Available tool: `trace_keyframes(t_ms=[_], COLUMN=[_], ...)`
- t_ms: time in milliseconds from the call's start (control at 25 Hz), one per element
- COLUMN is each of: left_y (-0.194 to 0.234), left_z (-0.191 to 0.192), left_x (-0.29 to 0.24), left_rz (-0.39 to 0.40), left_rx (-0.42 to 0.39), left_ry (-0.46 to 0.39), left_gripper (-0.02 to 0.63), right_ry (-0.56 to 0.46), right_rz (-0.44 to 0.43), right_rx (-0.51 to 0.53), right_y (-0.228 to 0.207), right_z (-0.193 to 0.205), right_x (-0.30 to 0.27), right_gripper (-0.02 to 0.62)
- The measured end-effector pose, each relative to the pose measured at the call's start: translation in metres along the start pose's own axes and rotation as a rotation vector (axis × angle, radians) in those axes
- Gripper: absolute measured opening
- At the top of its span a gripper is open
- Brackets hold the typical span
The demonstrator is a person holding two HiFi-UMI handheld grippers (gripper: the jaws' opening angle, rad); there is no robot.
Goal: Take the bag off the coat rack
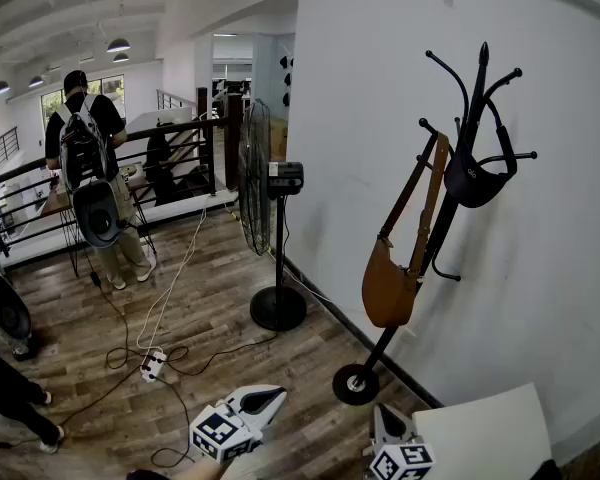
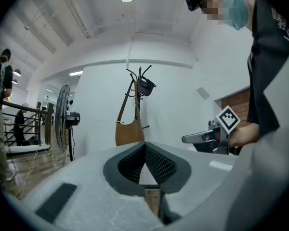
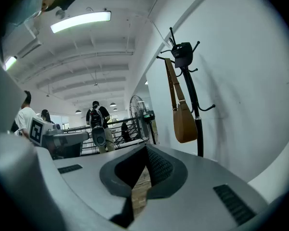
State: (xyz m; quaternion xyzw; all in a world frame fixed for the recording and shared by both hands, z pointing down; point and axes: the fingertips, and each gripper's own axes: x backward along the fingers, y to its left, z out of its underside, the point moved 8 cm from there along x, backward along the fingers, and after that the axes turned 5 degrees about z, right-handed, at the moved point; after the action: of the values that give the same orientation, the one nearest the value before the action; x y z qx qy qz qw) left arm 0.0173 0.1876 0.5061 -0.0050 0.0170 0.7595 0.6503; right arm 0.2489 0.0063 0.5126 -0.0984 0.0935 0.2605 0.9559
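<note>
Approach step, by the look of it: no contact yet with the brown bag (image 1: pixel 388 290), hung by its strap (image 1: pixel 412 193) from an upper hook (image 1: pixel 427 126) of the coat rack (image 1: pixel 442 230) against the white wall (image 1: pixel 360 88), well apart from both grippers. Low in the head view, the left gripper (image 1: pixel 266 400) and the right gripper (image 1: pixel 384 420), both aimed roughly toward the rack. Fingers (image 2: pixel 160 165) pressed together on the left, likewise on the right, with nothing between them.

Next, probably: close in on the rack, spread the fingers of 1 gripper, pinch the strap just under the hook, then lift up and over the hook tip before drawing away. Worth minding the black item (image 1: pixel 477 183) slung on a neighbouring hook, near enough to snag.

Only in the head view: the rack's round base (image 1: pixel 356 383) on the wooden floor (image 1: pixel 210 308), plus both grippers at once. Only in the left gripper view: a hand (image 2: pixel 241 134) wrapped round the right gripper, and the bag almost dead ahead past the shut fingers. Only in the right gripper view: the bag from lower down, off to the right, full strap length up to the hook.
</note>
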Motion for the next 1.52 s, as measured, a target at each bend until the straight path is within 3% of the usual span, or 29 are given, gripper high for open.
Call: trace_keyframes(t_ms=[440,640,760,840,880,1120,1520], left_y=[0.008,0.019,0.028,0.035,0.039,0.066,0.106], left_z=[-0.005,0.002,0.003,0.007,0.010,0.021,0.032], left_x=[0.001,0.003,-0.001,0.000,0.001,0.004,-0.026], left_rz=[0.022,0.054,0.074,0.087,0.091,0.118,0.123], left_rx=[0.011,0.019,0.009,0.021,0.027,0.057,0.114], left_ry=[-0.023,-0.031,-0.023,-0.019,-0.018,-0.002,0.002], left_gripper=[0.008,0.009,0.011,0.172,0.219,0.244,0.258], right_ry=[-0.016,-0.032,-0.070,-0.089,-0.095,-0.101,-0.077], right_rz=[-0.007,-0.035,-0.003,0.025,0.038,0.083,0.143], right_rx=[0.003,-0.062,-0.085,-0.077,-0.068,-0.053,-0.080], right_y=[0.011,0.021,0.027,0.031,0.035,0.047,0.024], right_z=[-0.010,-0.003,-0.004,-0.003,-0.004,-0.003,-0.006], right_x=[-0.006,-0.019,-0.028,-0.033,-0.035,-0.051,-0.088], right_gripper=[-0.002,0.002,0.018,0.078,0.104,0.160,0.169])
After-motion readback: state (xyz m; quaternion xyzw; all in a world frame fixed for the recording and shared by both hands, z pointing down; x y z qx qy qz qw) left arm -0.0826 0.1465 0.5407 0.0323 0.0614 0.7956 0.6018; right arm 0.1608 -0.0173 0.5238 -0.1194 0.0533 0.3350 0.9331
